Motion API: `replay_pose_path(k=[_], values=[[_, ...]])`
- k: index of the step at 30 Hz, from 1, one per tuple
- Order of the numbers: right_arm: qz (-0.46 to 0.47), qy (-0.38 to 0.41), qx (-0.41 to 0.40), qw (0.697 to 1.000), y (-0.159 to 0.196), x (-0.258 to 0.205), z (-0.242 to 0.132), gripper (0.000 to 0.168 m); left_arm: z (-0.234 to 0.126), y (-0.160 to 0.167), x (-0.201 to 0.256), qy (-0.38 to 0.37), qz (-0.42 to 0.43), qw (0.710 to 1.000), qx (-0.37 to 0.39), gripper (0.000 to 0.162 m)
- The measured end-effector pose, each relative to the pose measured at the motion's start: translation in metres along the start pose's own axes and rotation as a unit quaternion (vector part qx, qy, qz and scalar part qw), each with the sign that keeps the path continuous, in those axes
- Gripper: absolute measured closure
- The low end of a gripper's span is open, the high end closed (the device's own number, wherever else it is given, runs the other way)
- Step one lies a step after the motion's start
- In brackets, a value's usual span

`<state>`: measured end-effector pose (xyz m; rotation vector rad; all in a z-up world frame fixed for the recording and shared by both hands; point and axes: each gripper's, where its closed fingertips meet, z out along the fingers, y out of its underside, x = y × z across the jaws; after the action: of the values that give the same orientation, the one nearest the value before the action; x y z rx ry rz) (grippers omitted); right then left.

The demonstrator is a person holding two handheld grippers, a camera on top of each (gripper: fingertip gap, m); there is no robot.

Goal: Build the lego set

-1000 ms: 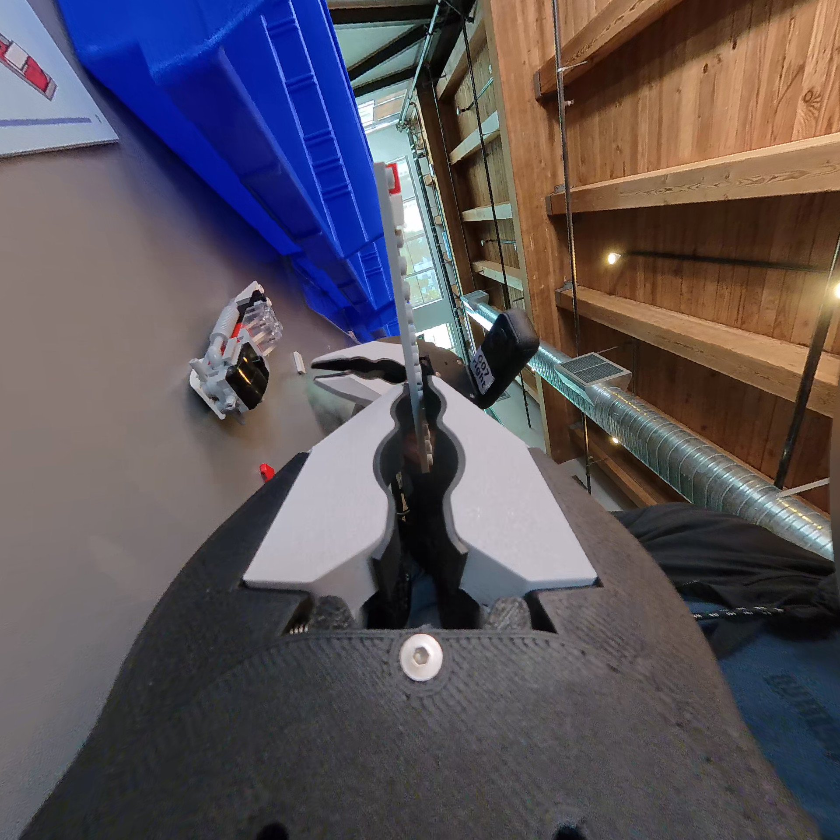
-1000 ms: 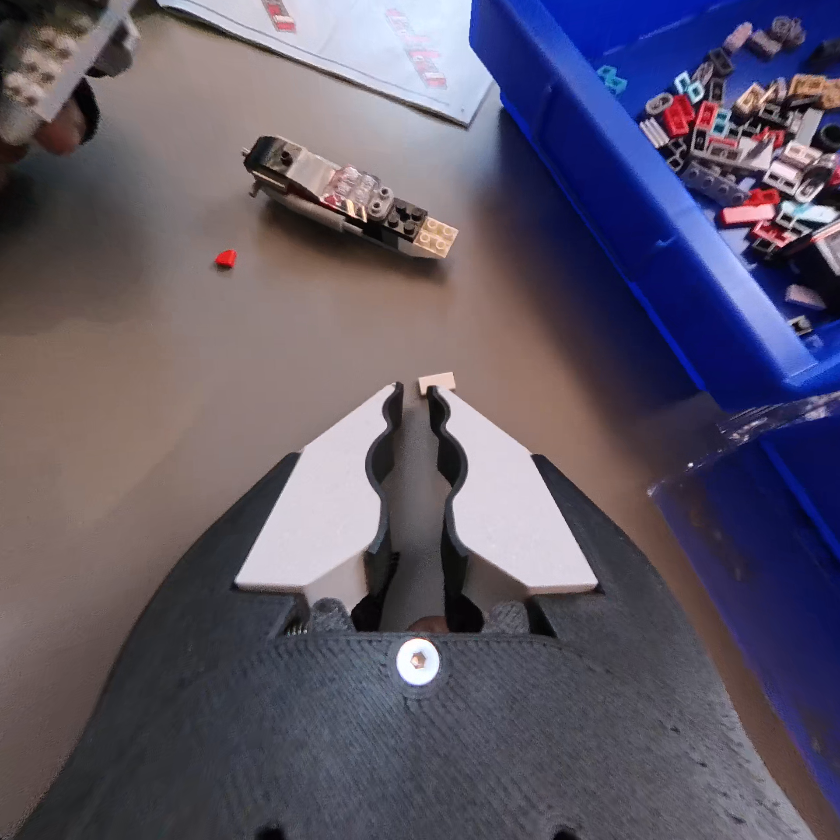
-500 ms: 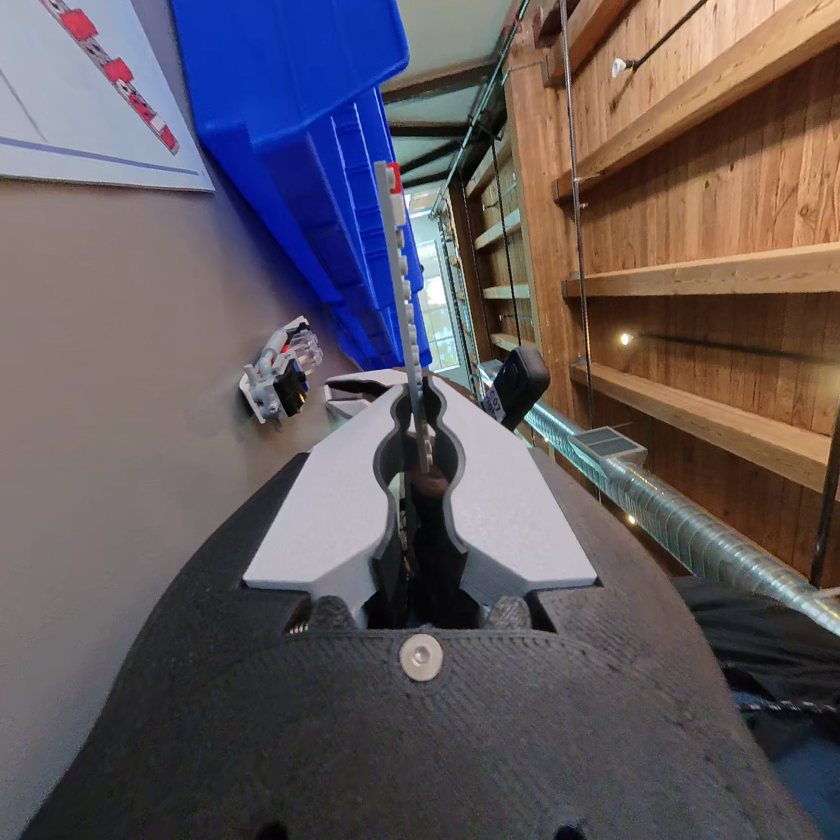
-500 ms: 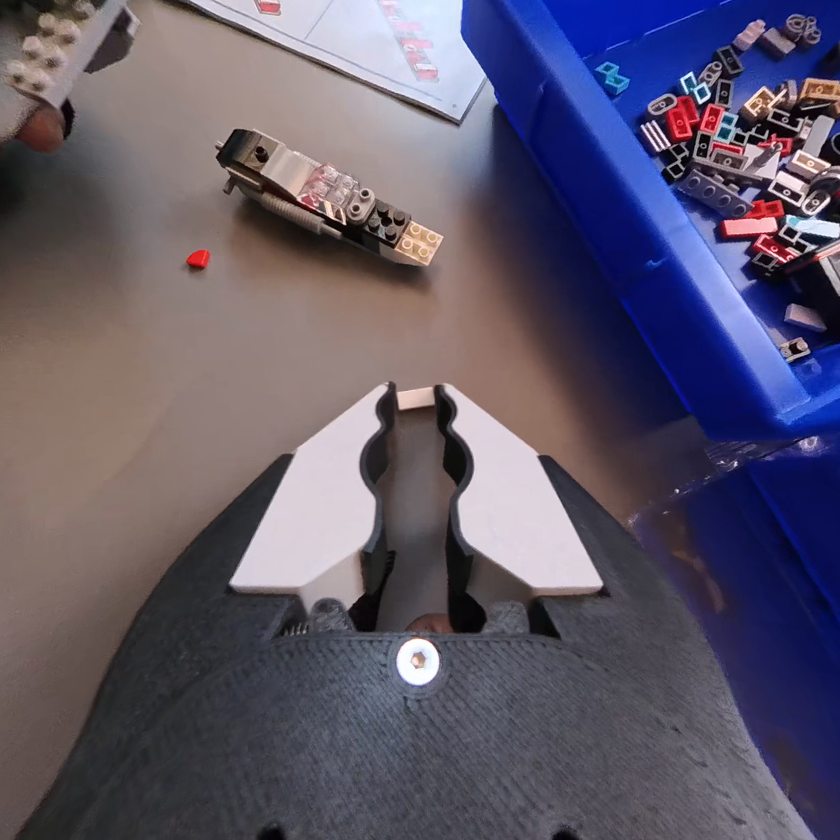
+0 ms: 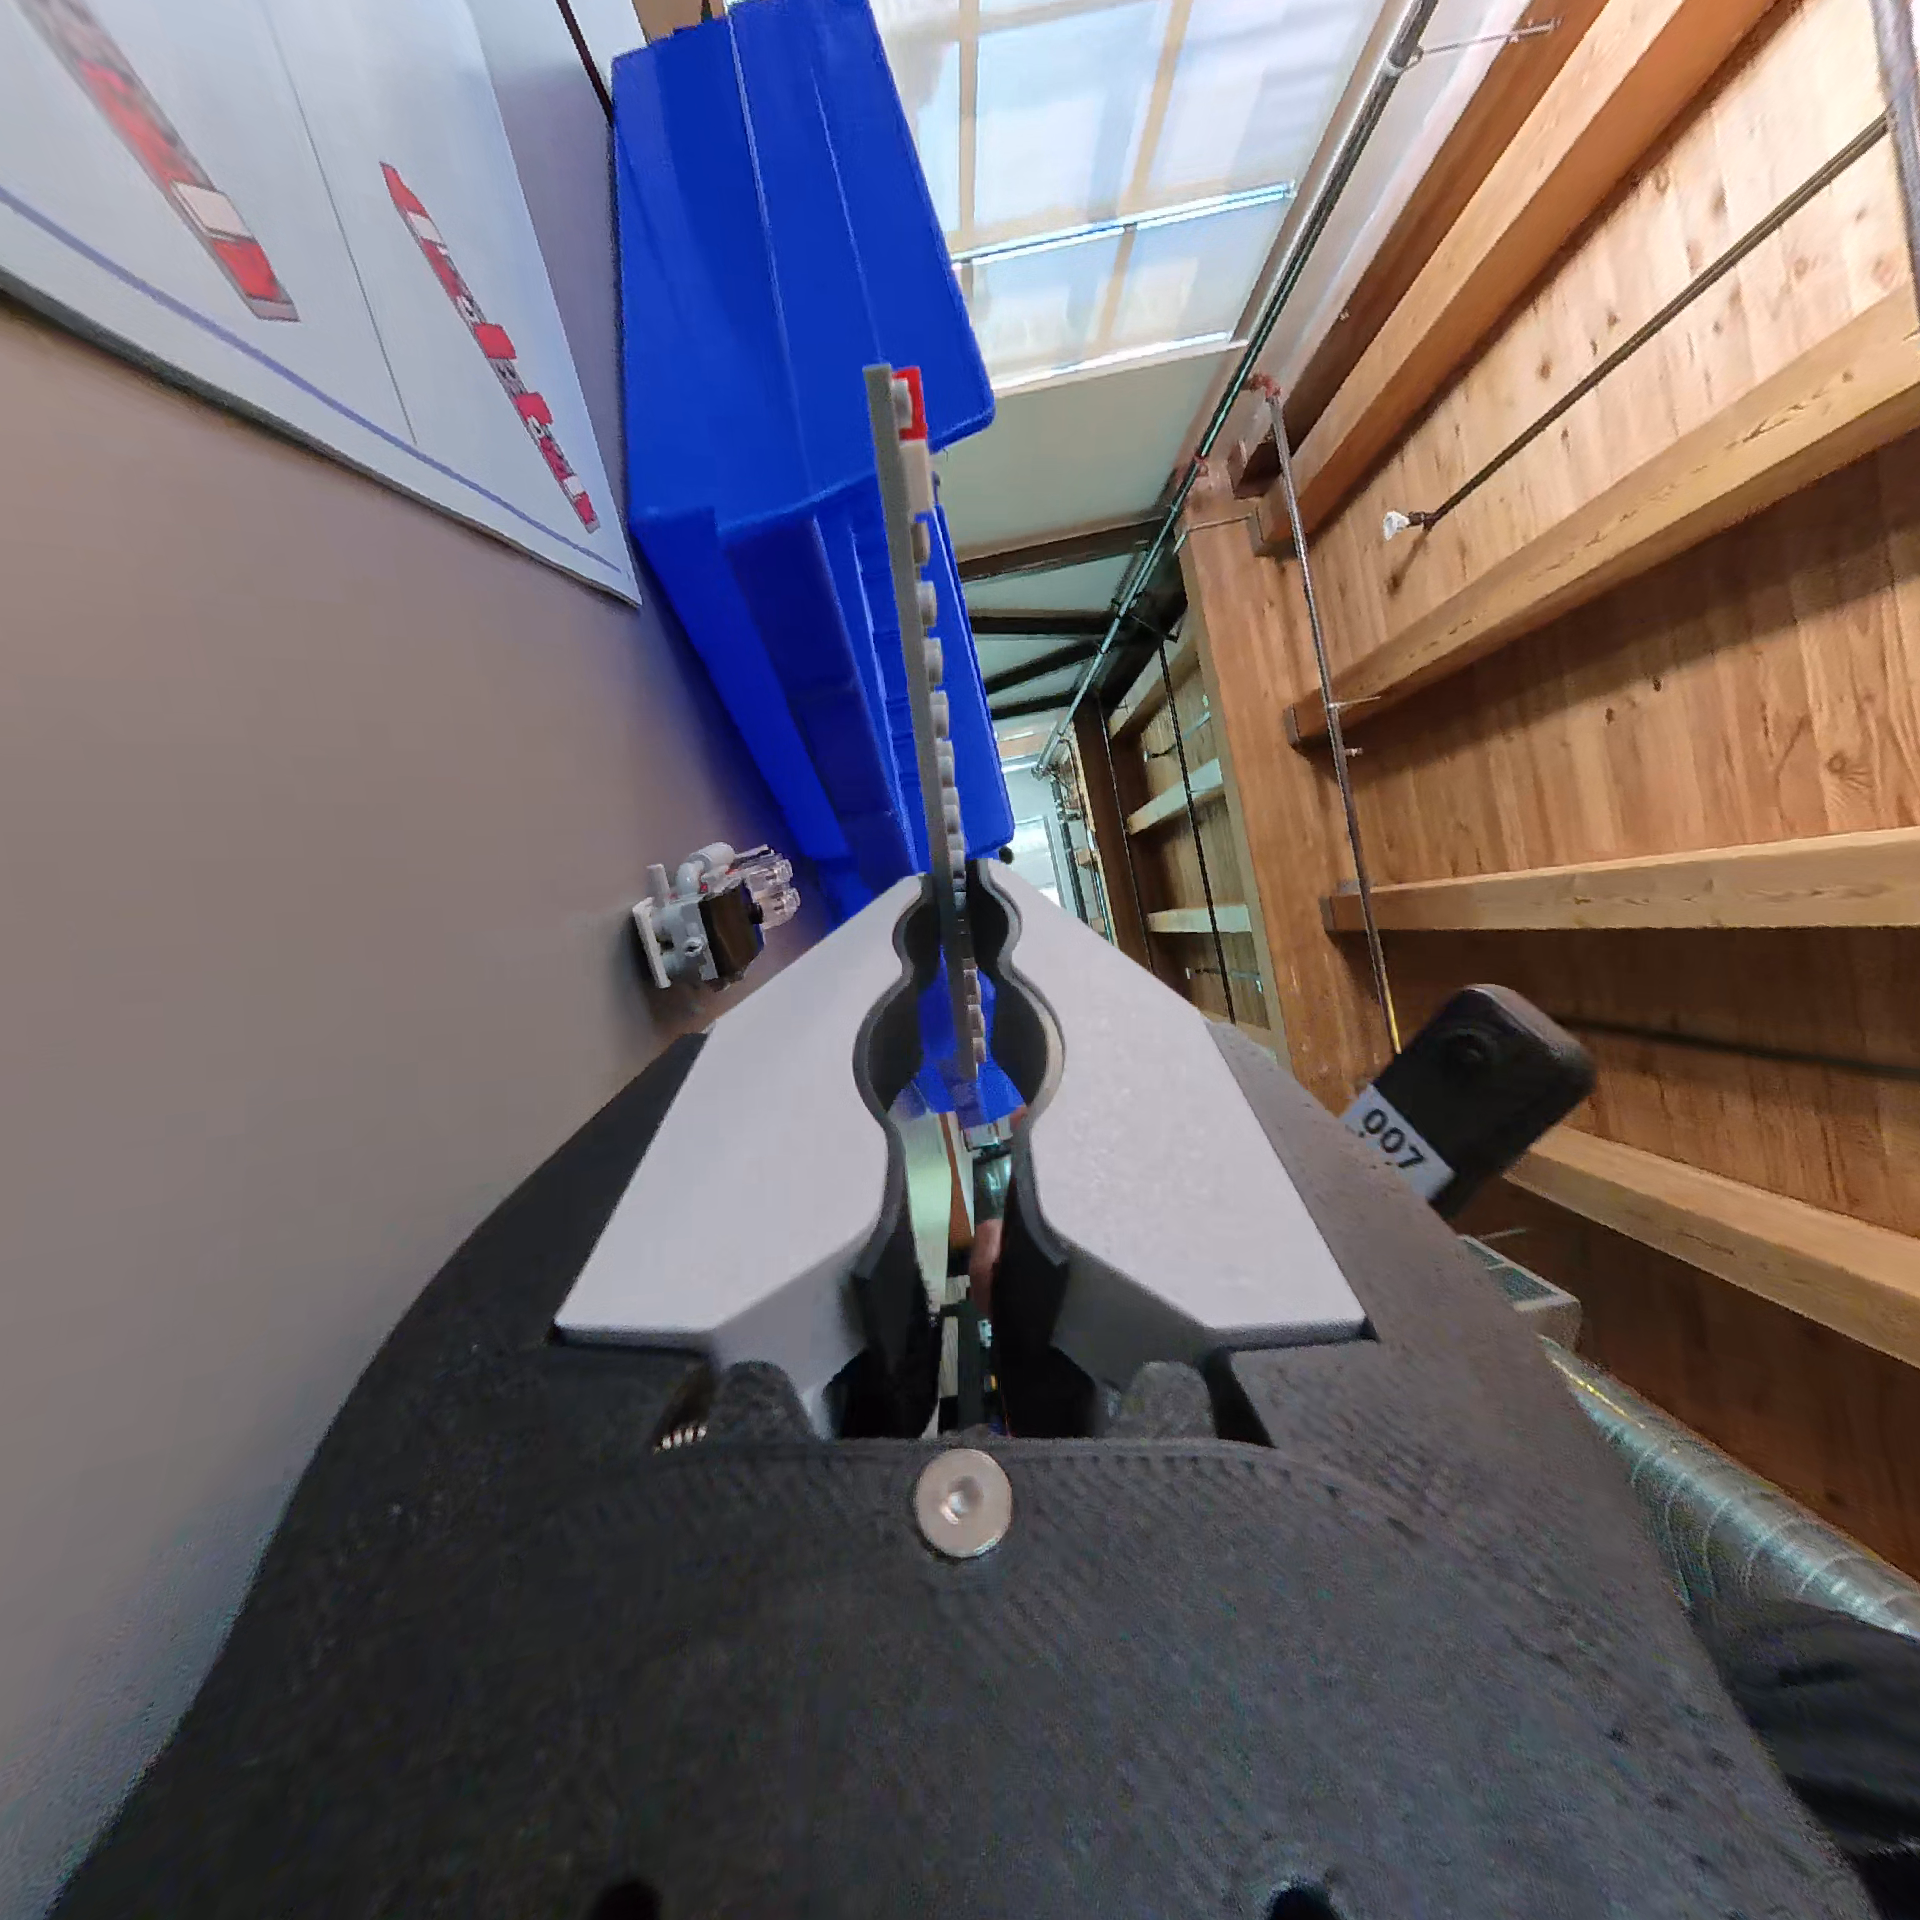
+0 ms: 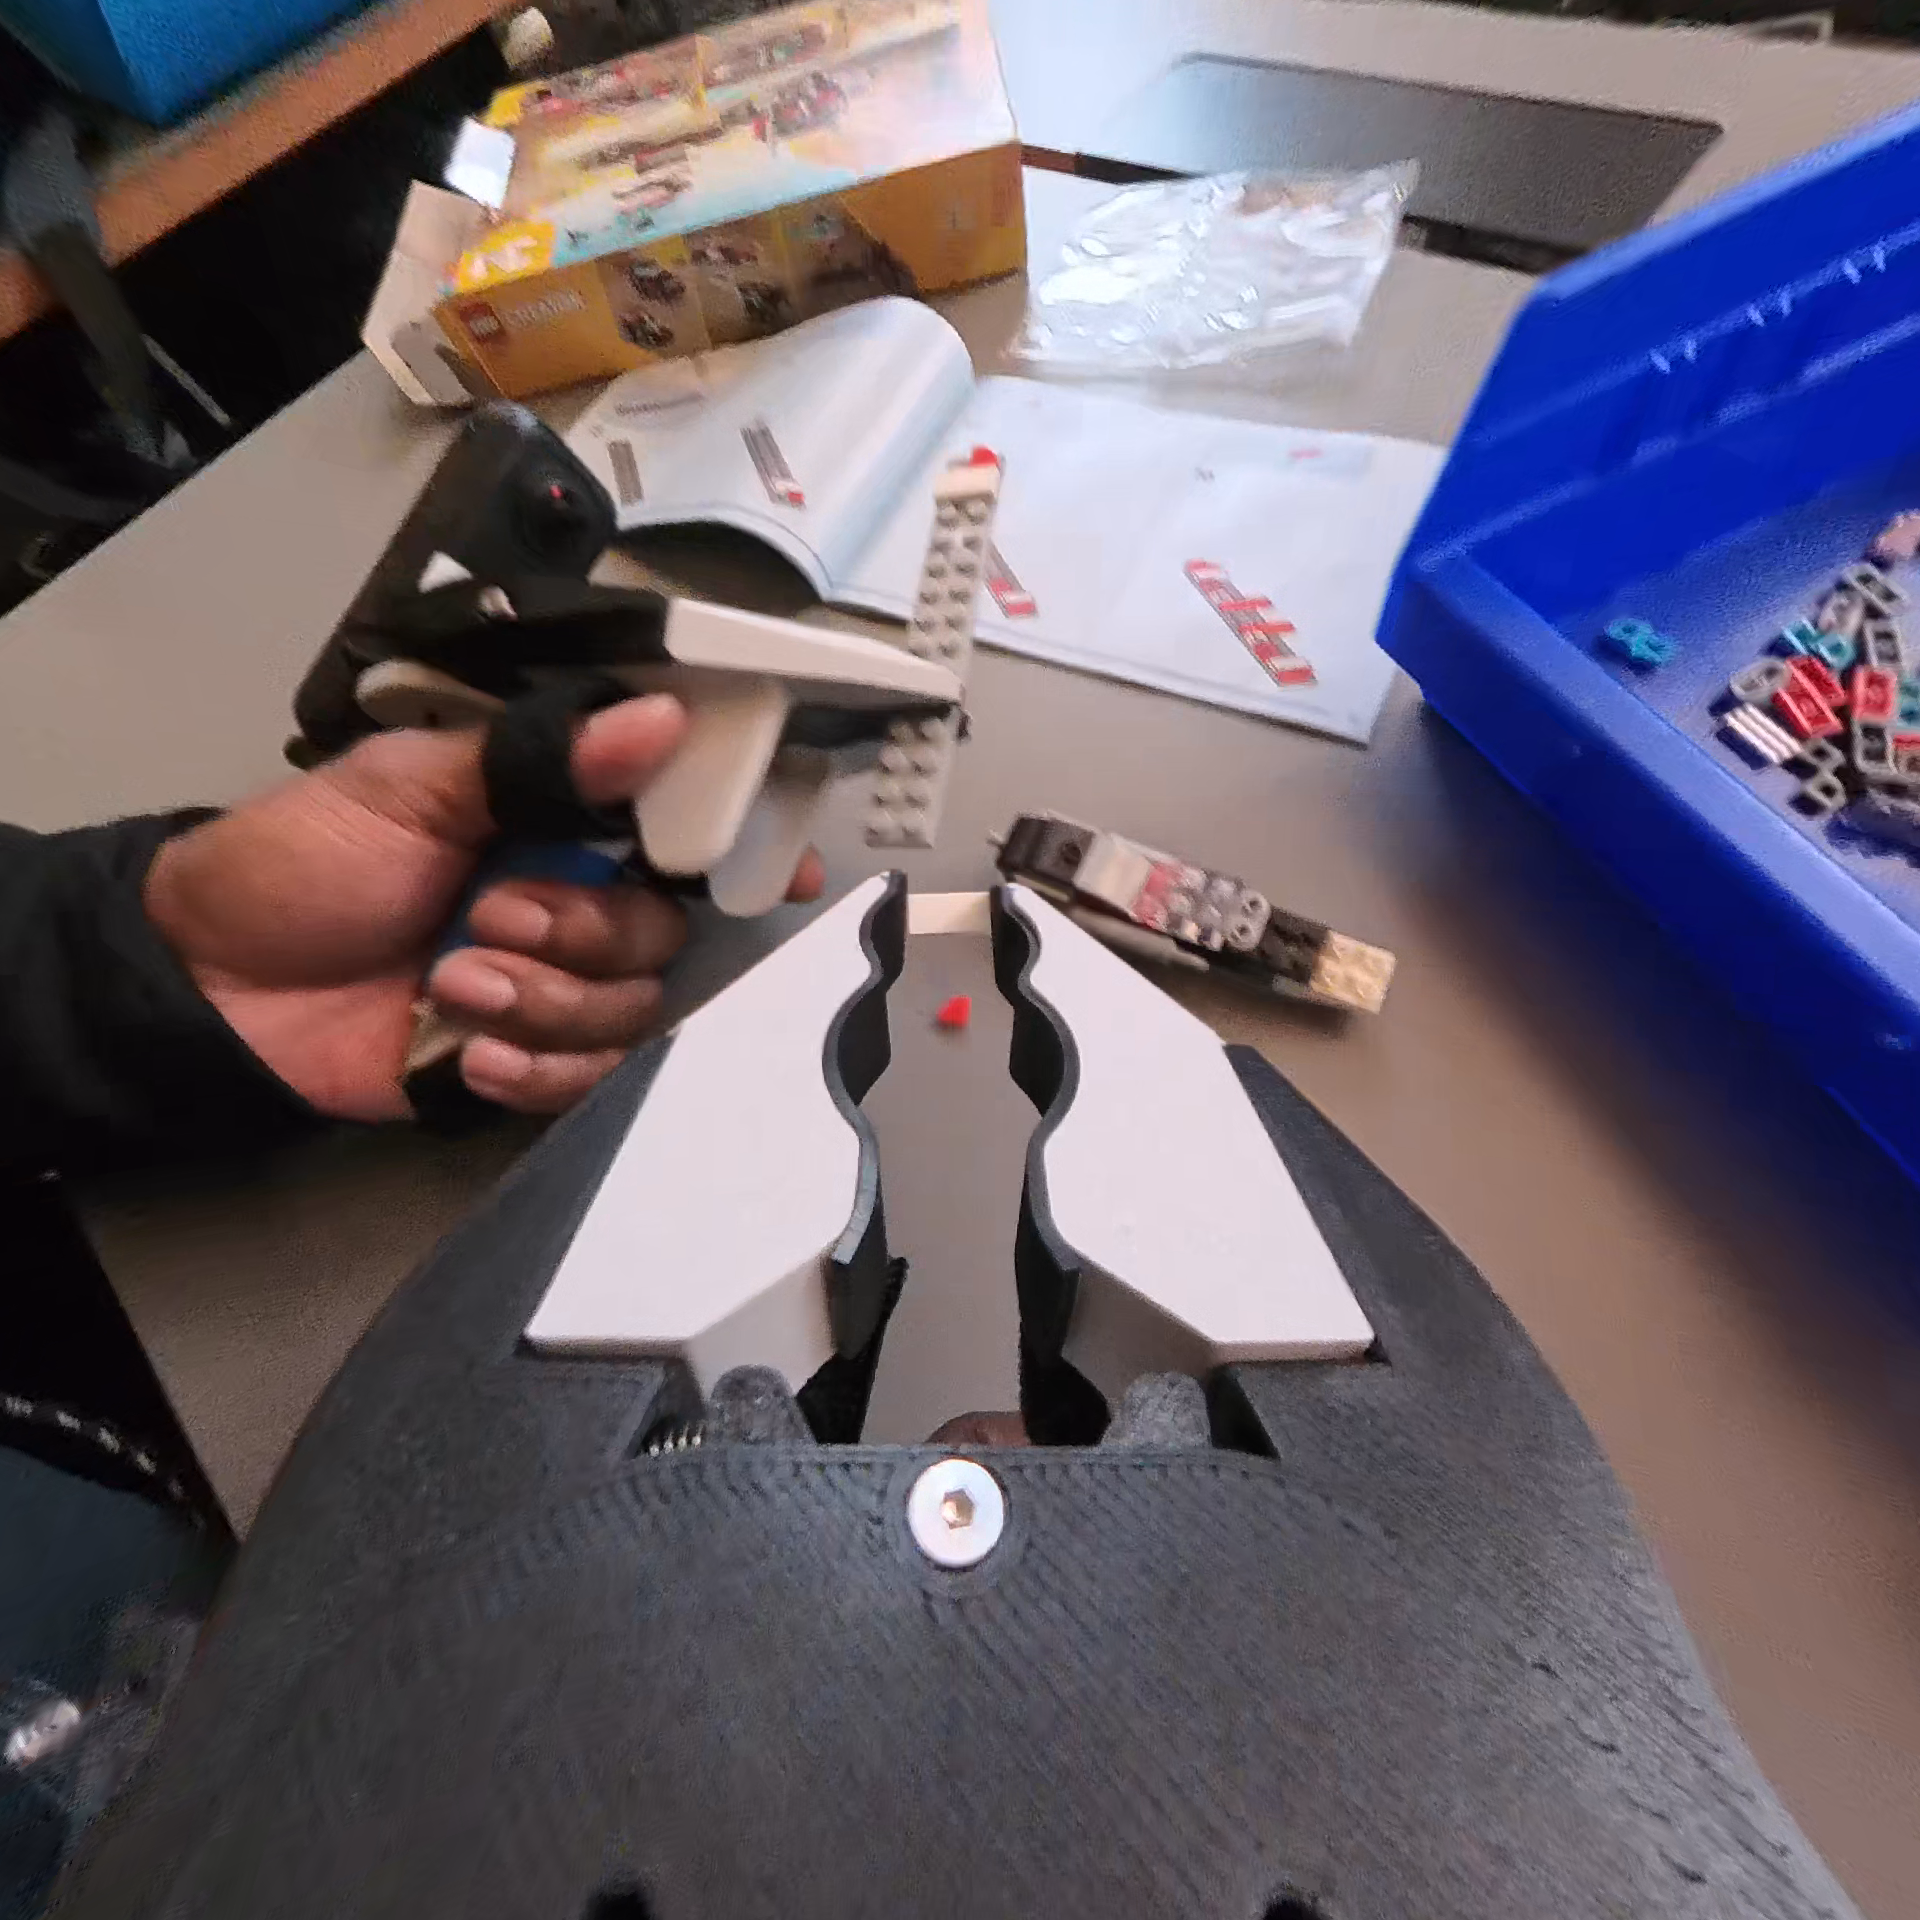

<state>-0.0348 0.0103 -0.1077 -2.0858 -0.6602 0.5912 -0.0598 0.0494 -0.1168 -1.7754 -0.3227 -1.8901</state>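
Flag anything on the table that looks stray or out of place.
One small red piece lies alone on the bare table, apart from the blue bin of loose parts and the partly built model. Easy to lose. Nothing else stands out.

2 grippers: left gripper (image 6: 940, 717), right gripper (image 6: 947, 906). 1 long grey plate (image 6: 935, 644), 1 small white tile (image 6: 947, 914), 1 part-built model (image 6: 1195, 914), 1 loose red piece (image 6: 952, 1011). 1 instruction booklet (image 6: 1143, 540), 1 set box (image 6: 727, 229), 1 plastic bag (image 6: 1216, 270); blue bins (image 5: 769, 416): at least 2, loose parts inside too many to count.
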Motion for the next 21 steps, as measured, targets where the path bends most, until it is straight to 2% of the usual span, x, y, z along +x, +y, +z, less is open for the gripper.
replay_pose_path(k=[8,21], values=[[0.008,-0.002,-0.004,1.000,-0.010,-0.015,0.030,0.153,-0.001,0.001,-0.001,-0.005,0.004,1.000,0.001,0.157],[0.000,0.023,-0.002,1.000,-0.009,-0.012,0.036,0.152,-0.001,0.002,-0.002,-0.007,0.003,1.000,-0.004,0.157]])
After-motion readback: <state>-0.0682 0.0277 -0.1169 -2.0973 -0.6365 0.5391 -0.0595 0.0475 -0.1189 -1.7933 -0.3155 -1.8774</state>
